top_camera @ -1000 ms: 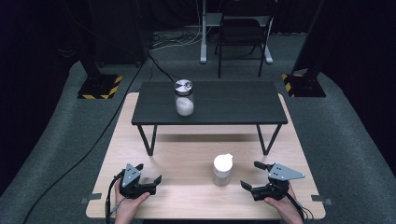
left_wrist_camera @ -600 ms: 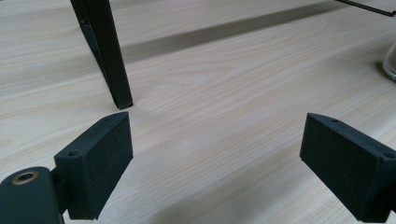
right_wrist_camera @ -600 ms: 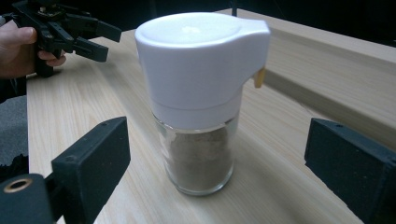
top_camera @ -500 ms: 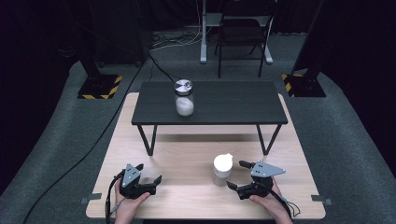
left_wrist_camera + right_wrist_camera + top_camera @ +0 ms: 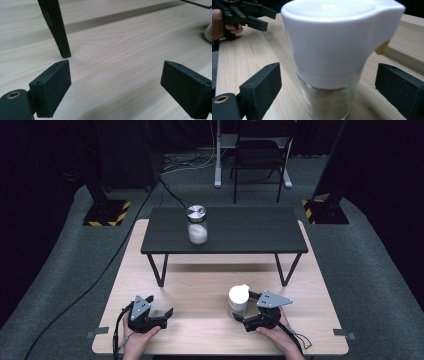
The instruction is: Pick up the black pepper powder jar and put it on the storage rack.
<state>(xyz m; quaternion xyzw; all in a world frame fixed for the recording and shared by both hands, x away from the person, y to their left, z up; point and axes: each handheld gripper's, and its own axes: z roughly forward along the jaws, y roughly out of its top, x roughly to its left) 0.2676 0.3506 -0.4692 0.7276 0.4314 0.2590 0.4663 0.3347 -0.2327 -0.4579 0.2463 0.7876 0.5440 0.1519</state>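
The right gripper (image 5: 246, 309) has wide jaws flanking the white-capped jar (image 5: 238, 299), not touching it. At the jar's eight o'clock on the bench (image 5: 200, 290), the left gripper (image 5: 167, 315) rests with jaws wide.

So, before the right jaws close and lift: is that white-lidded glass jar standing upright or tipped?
Upright. The white-lidded glass jar stands on its base on the light wooden table, lid on top, between the right gripper's open jaws.

Bright tabletop, dark surroundings; close jar (image 5: 329, 50) blurred, soft shadows.
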